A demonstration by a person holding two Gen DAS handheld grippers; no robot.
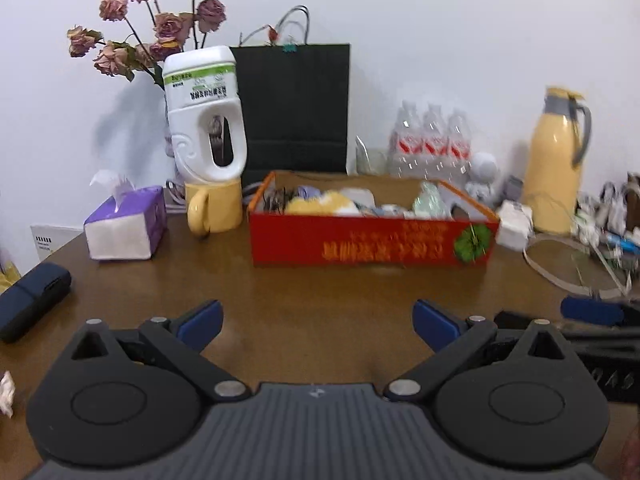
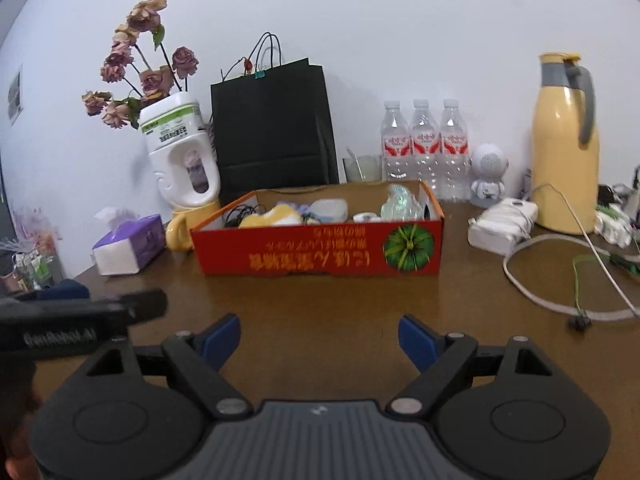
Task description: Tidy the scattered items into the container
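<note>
Probably light and stiff, the dark case (image 1: 32, 300) suits a grip across its middle; our left gripper (image 1: 318, 324) and right gripper (image 2: 320, 340) gape empty before the red box (image 2: 320, 248).

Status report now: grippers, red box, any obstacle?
Left gripper open, empty. Right gripper open, empty. Red box ahead, already holding items. Bare table between, nothing blocking.

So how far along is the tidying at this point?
The red box already holds several small items. Both the left hand-held gripper and right hand-held gripper are open and empty. The dark blue case and crumpled paper still lie on the table.
</note>
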